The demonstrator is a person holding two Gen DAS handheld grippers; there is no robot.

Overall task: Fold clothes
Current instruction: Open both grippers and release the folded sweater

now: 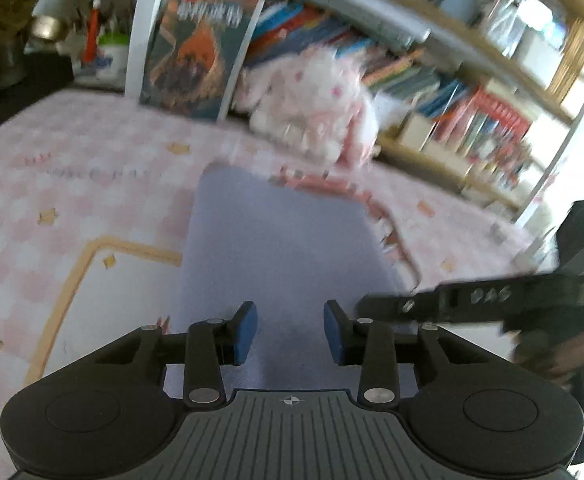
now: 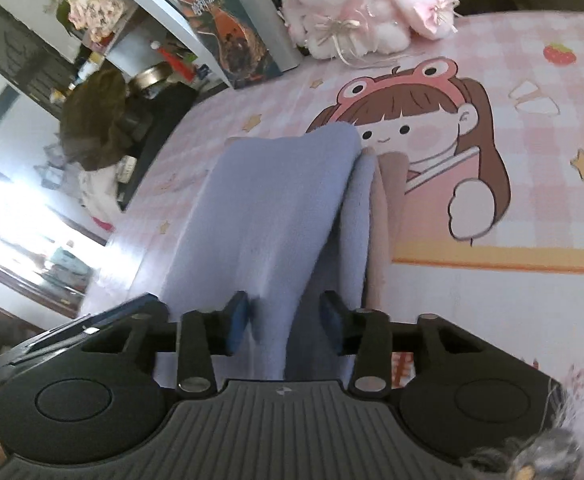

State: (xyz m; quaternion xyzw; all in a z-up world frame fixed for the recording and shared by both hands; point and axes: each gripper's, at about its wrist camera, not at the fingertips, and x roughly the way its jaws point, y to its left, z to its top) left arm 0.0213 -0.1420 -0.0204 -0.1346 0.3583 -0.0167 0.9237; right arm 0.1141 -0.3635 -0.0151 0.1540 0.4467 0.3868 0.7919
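Observation:
A light purple-blue cloth [image 1: 280, 240] lies flat on the pink checked table cover [image 1: 72, 168]. My left gripper [image 1: 290, 330] is open just above its near end, blue pads apart, holding nothing. In the right wrist view the same cloth [image 2: 276, 200] rises in a raised fold, with a pinkish layer [image 2: 389, 200] along its right edge. My right gripper [image 2: 284, 326] is open, and the fold of cloth sits between its pads without being clamped. The right gripper's body [image 1: 491, 300] shows at the right of the left wrist view.
A white and pink plush bunny [image 1: 311, 100] sits at the table's far edge, also in the right wrist view [image 2: 355, 8]. A large book [image 1: 196, 48] leans beside it. Bookshelves [image 1: 471, 92] stand behind. The cover shows a cartoon girl print [image 2: 419, 128].

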